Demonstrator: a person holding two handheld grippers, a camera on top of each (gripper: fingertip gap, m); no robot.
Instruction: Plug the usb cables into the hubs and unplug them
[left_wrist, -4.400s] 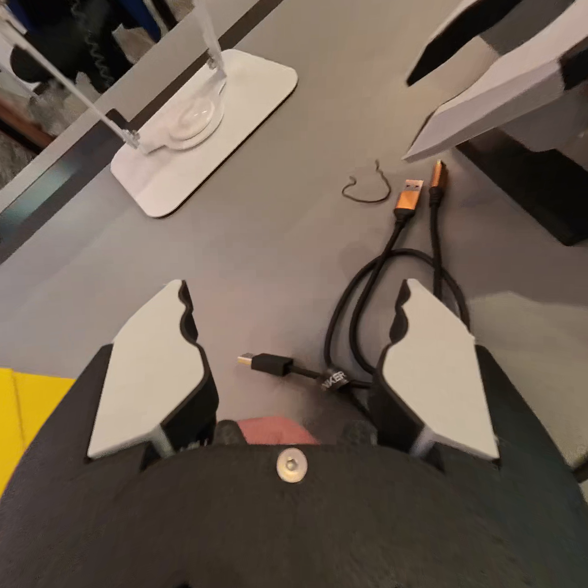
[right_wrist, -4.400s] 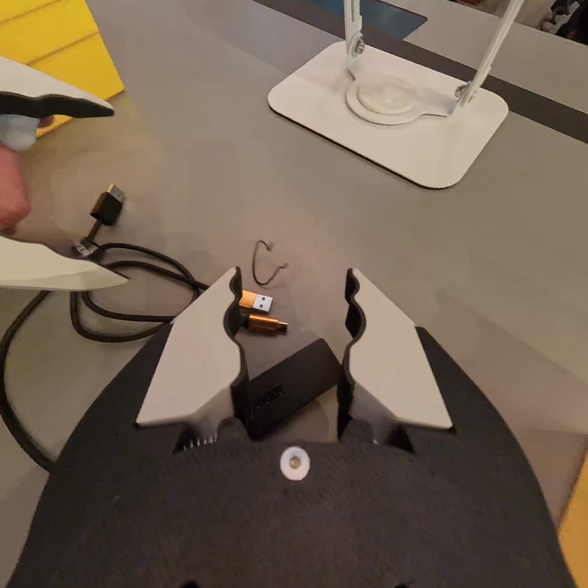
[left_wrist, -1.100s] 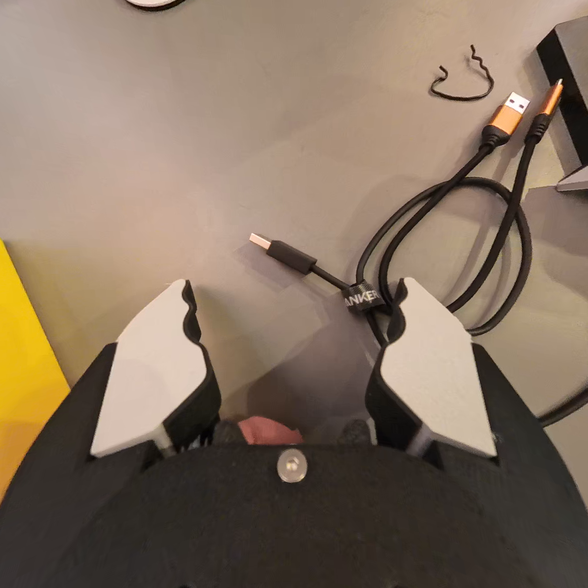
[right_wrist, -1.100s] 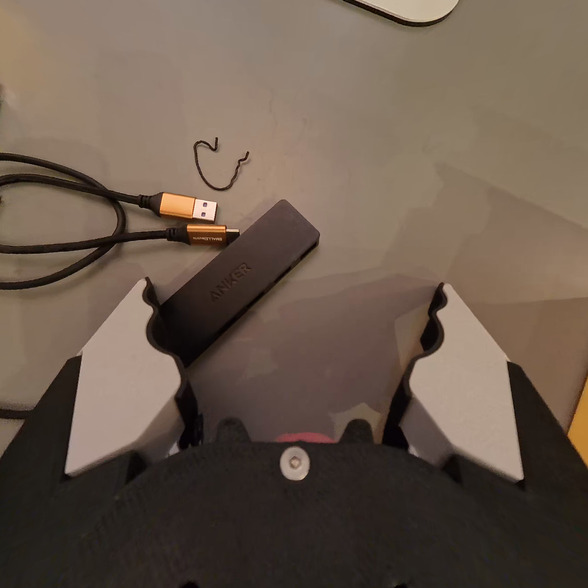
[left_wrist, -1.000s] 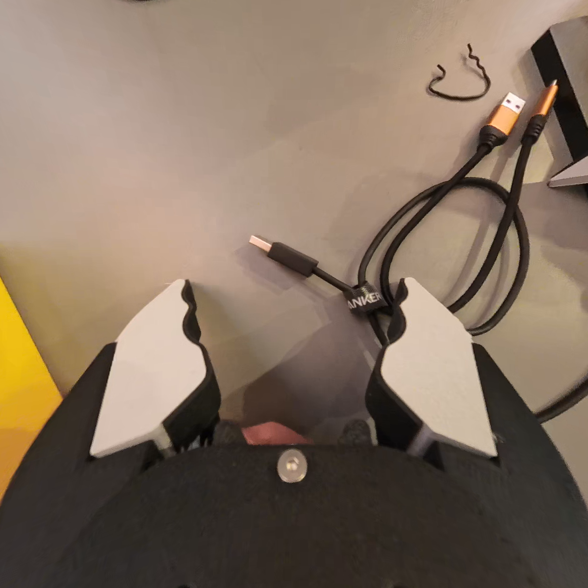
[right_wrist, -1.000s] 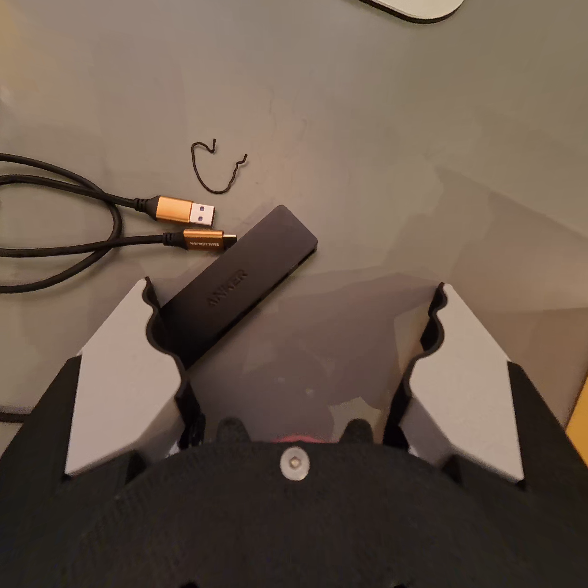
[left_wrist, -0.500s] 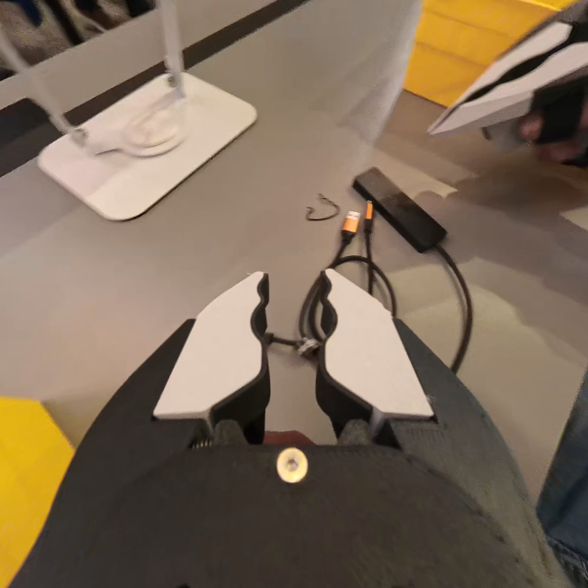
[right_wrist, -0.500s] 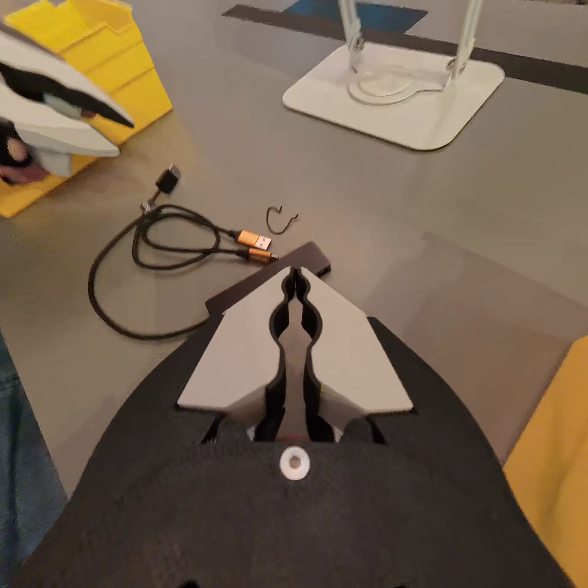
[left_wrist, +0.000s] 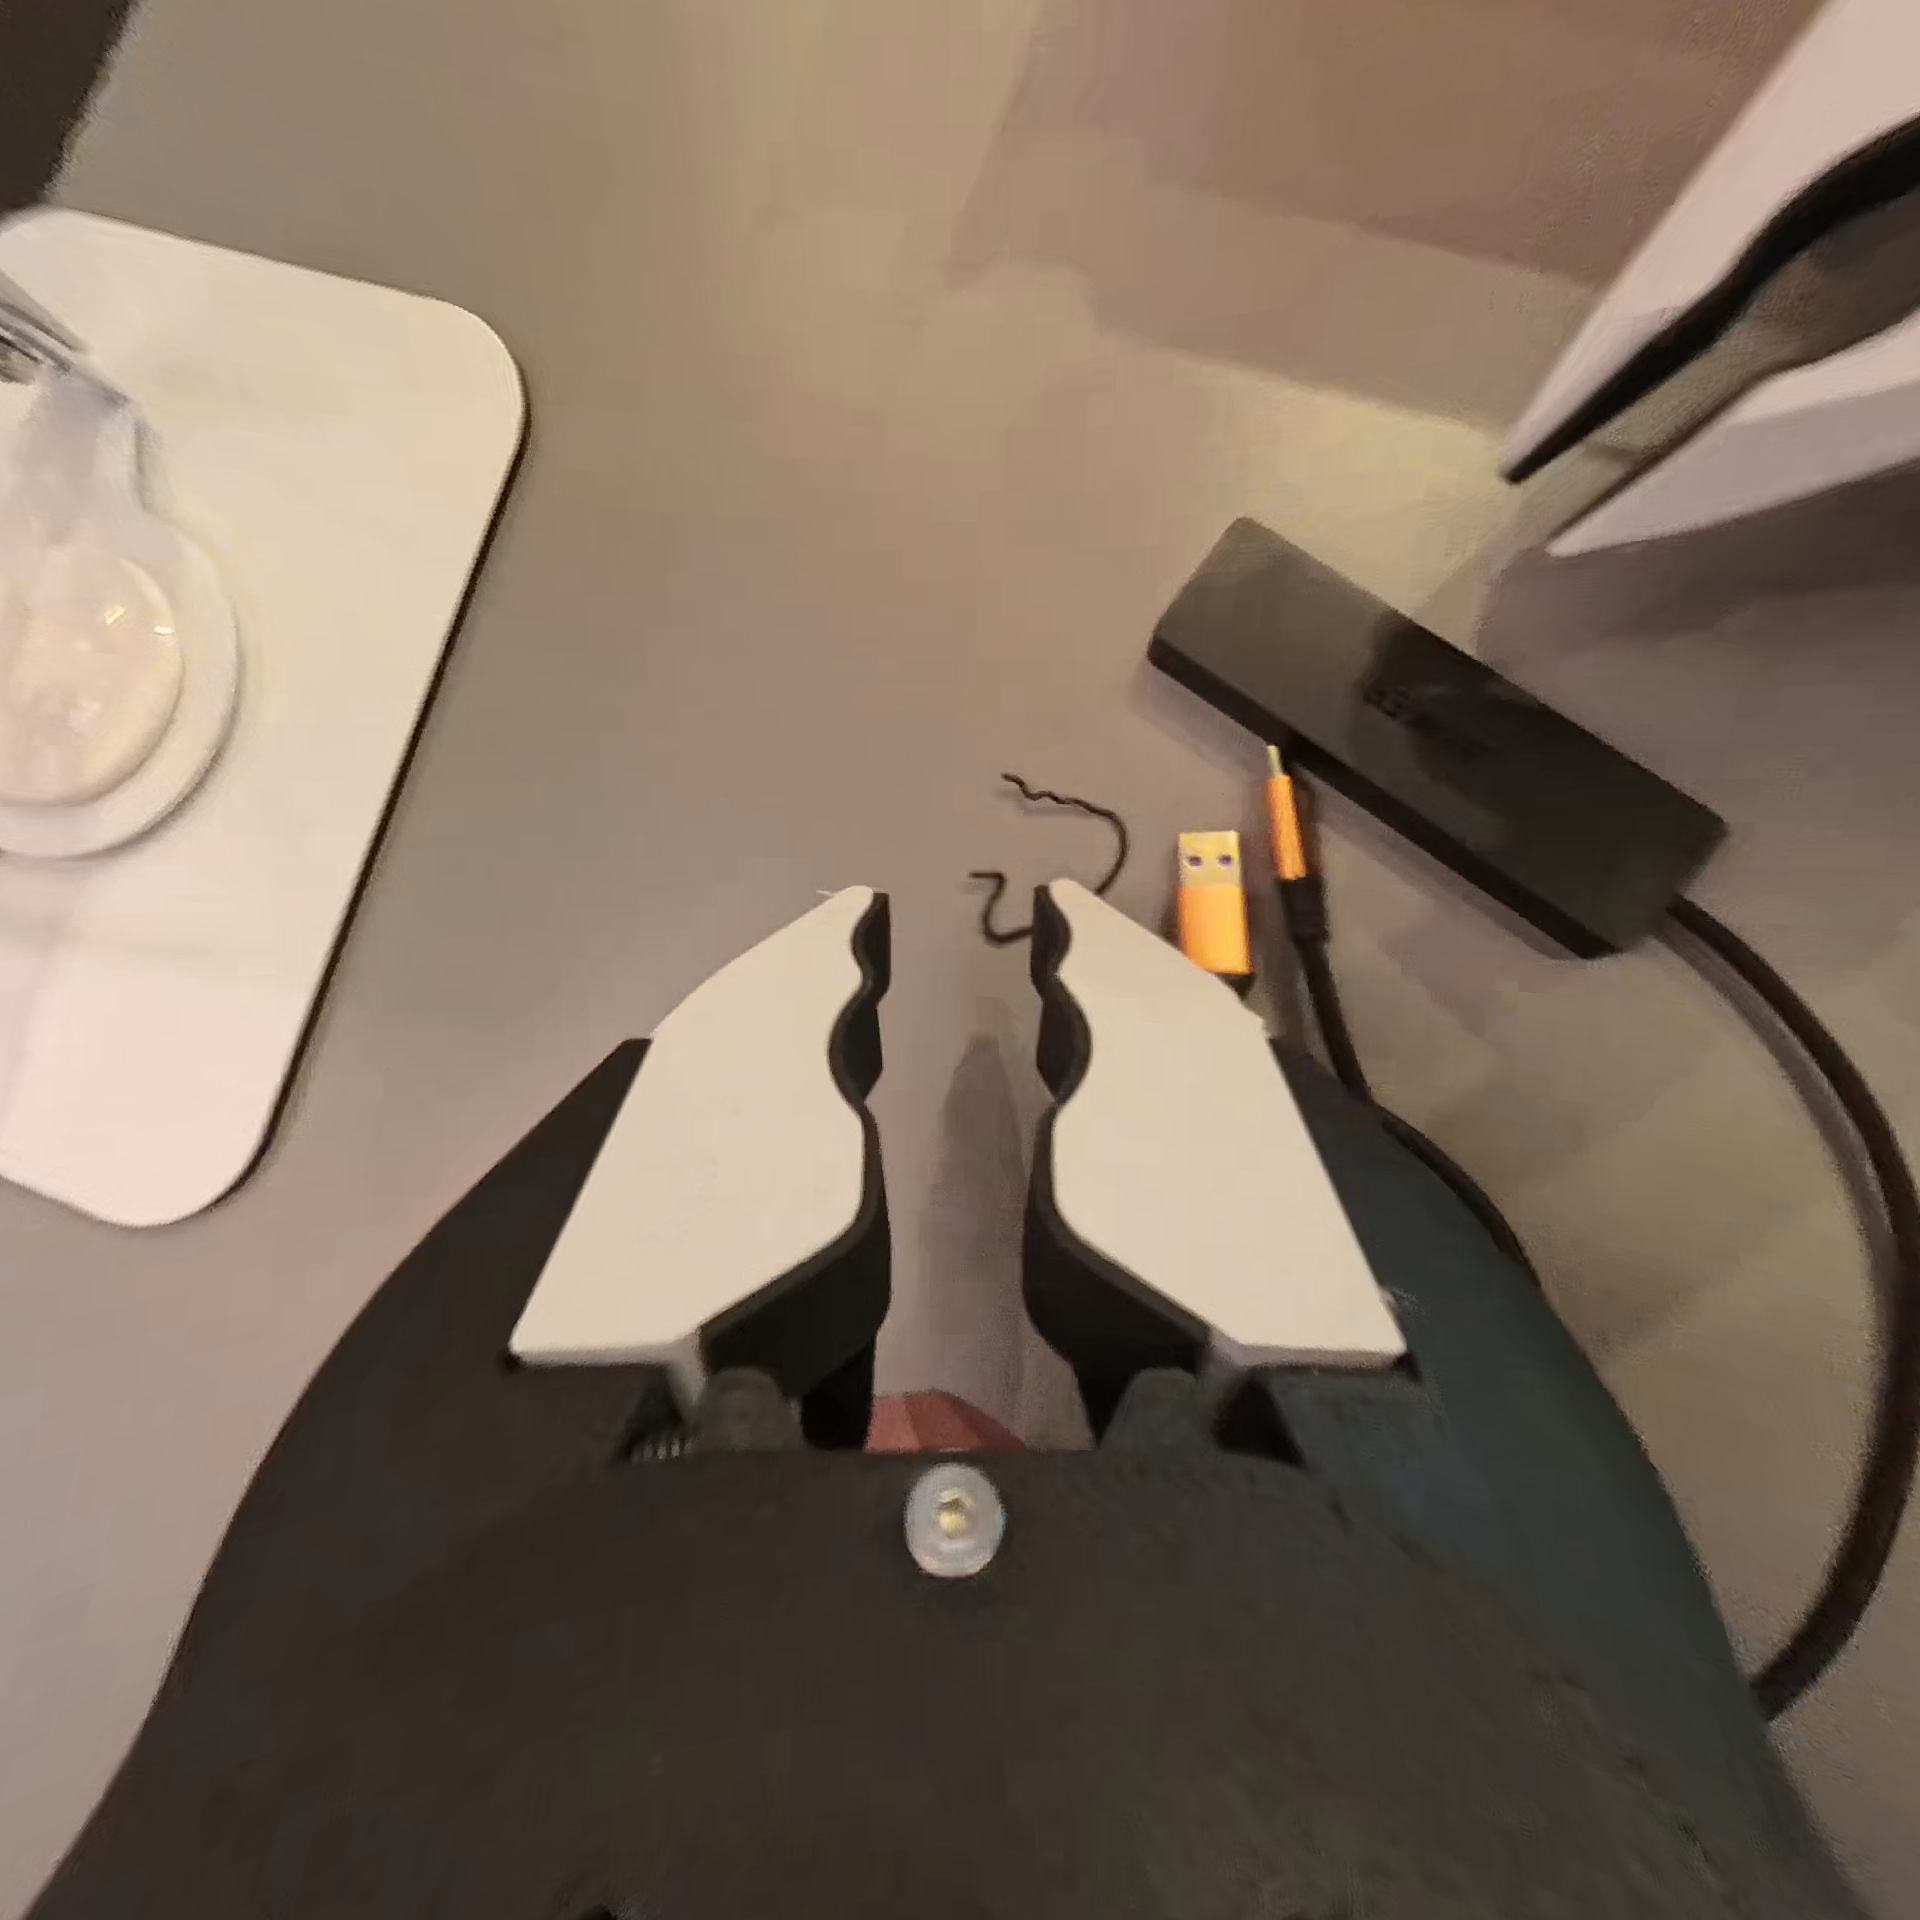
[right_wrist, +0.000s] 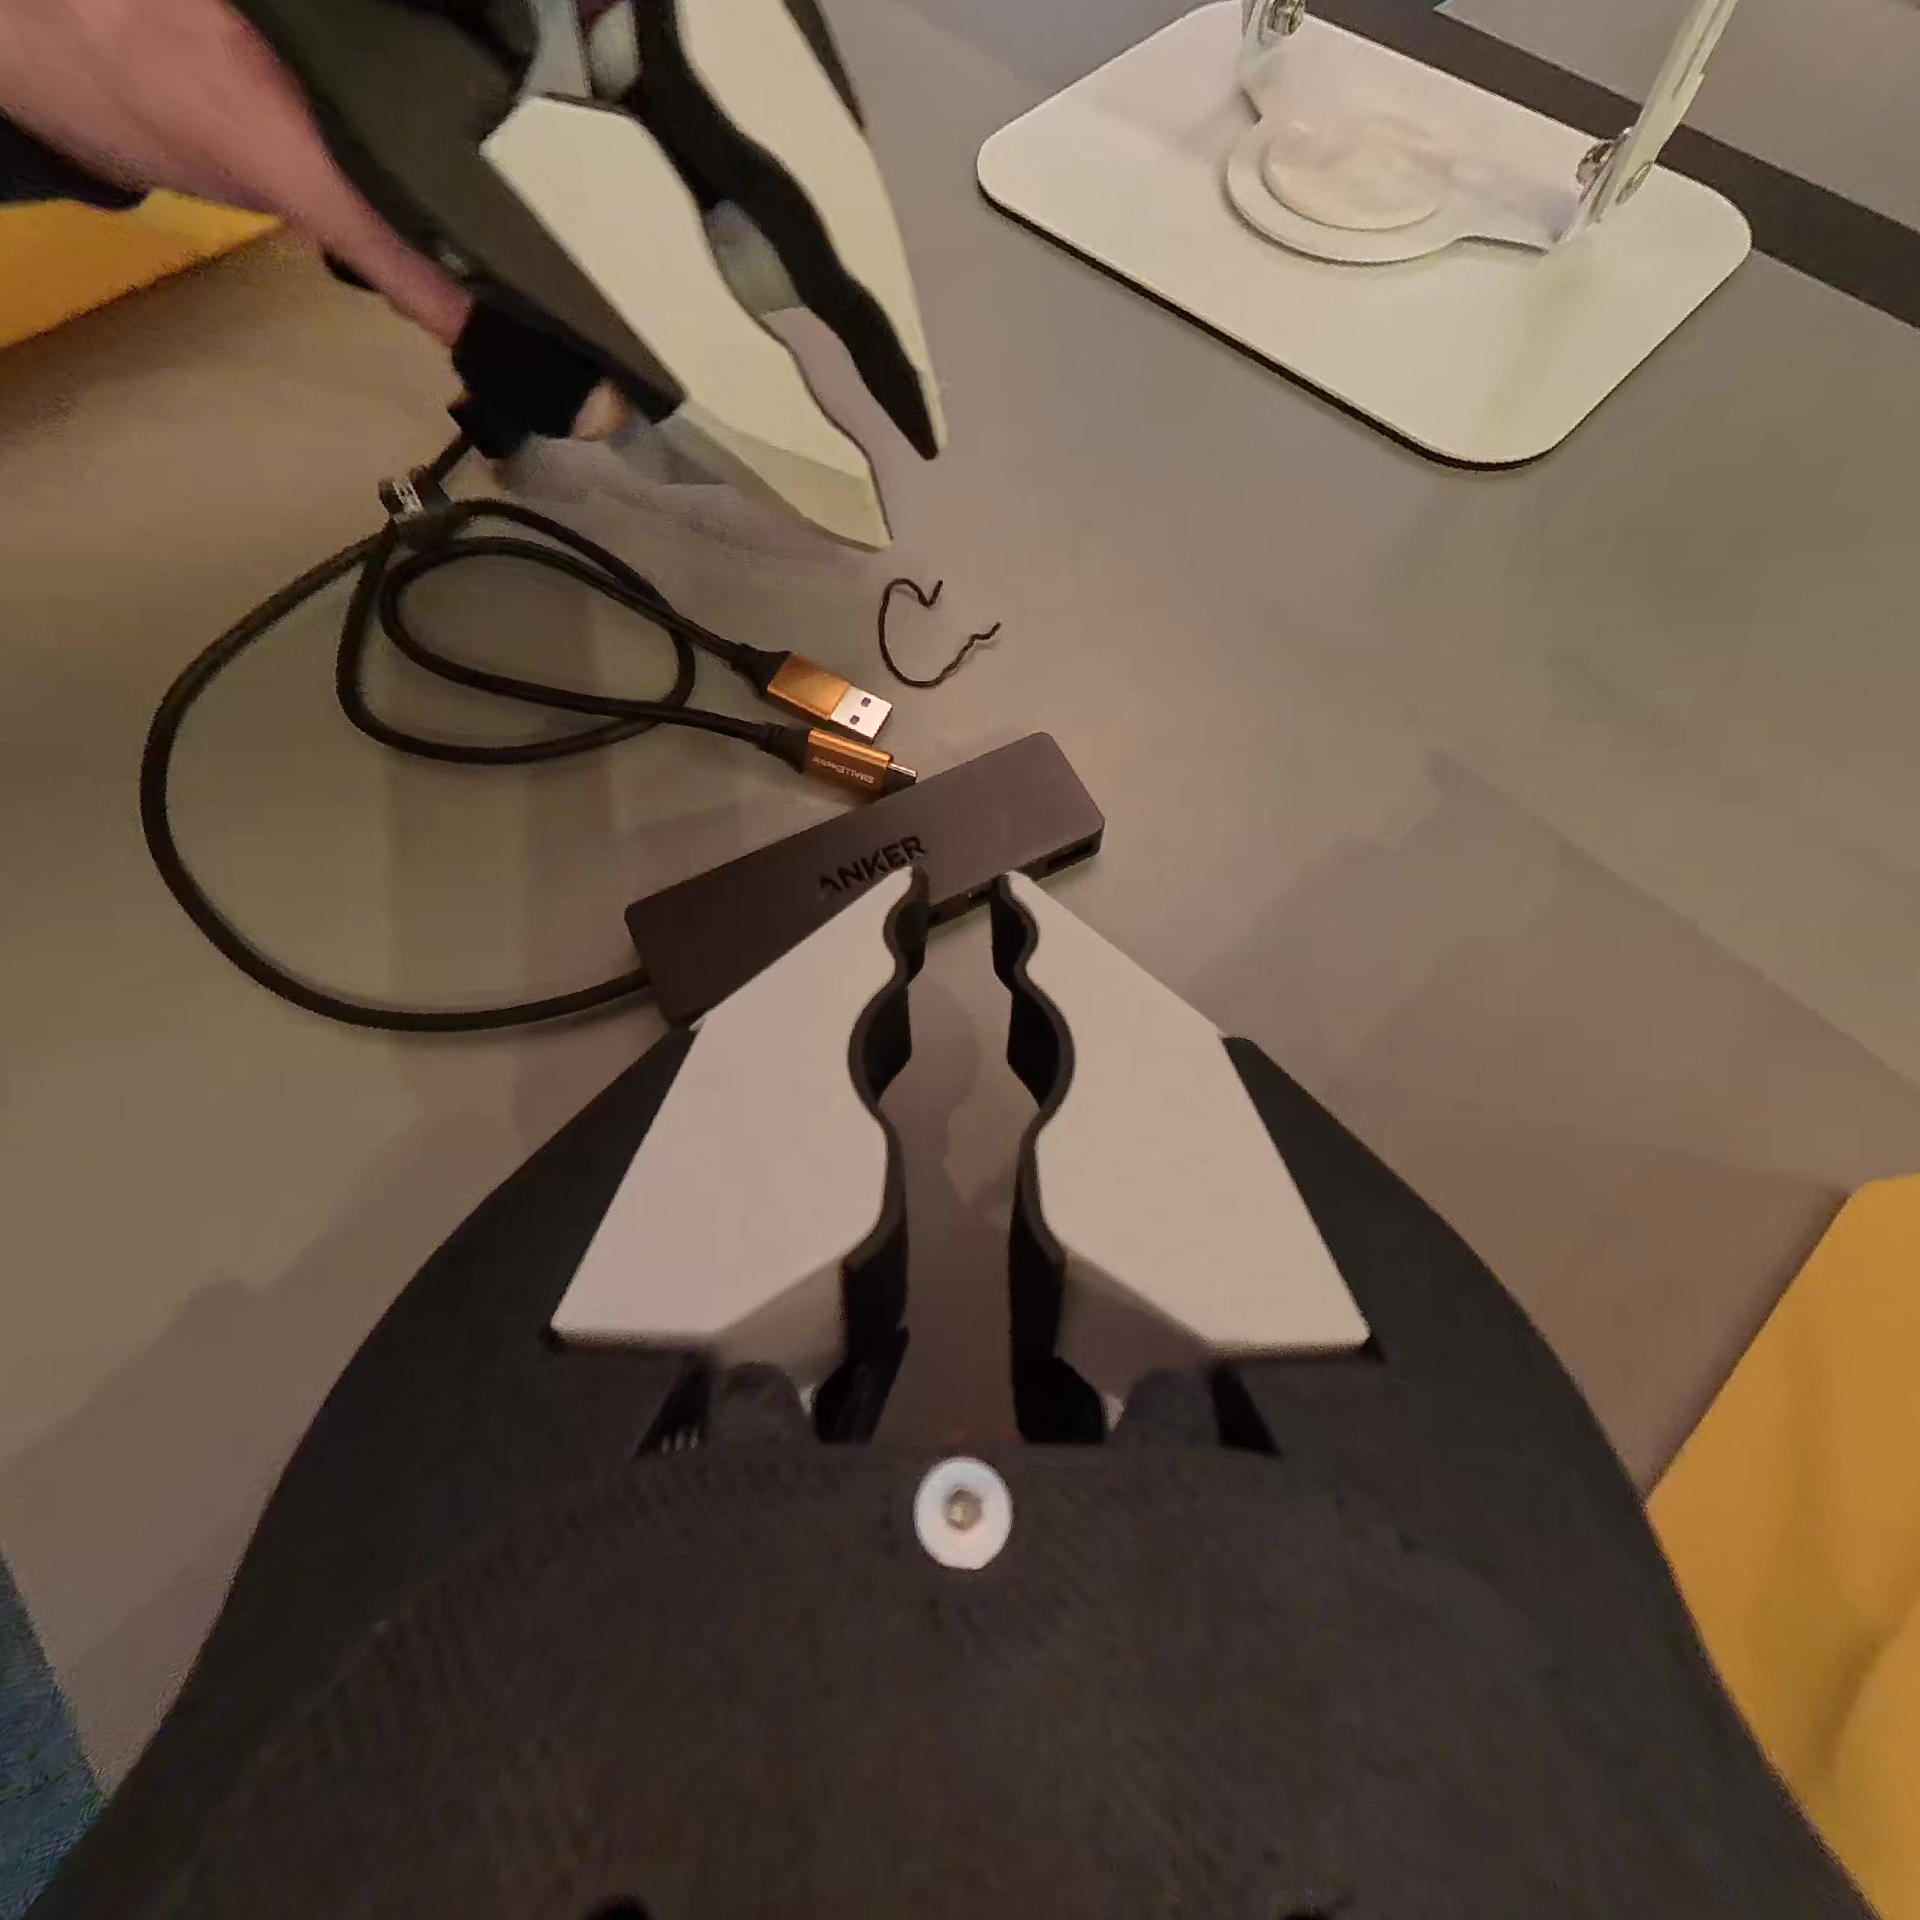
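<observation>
Both empty: left gripper (left_wrist: 959, 914) slightly parted above the orange USB-A plug (right_wrist: 828, 698), right gripper (right_wrist: 956, 891) nearly closed over the black hub (right_wrist: 862, 868) mid-desk (right_wrist: 1351, 727); pin hub first, then grip plug squarely.

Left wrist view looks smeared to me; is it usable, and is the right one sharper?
Left wrist view: motion blur softens the hub and the white stand base, though both orange plugs stay readable. Right wrist view: hub and cable are crisp; only the left hand-held gripper smears.
</observation>
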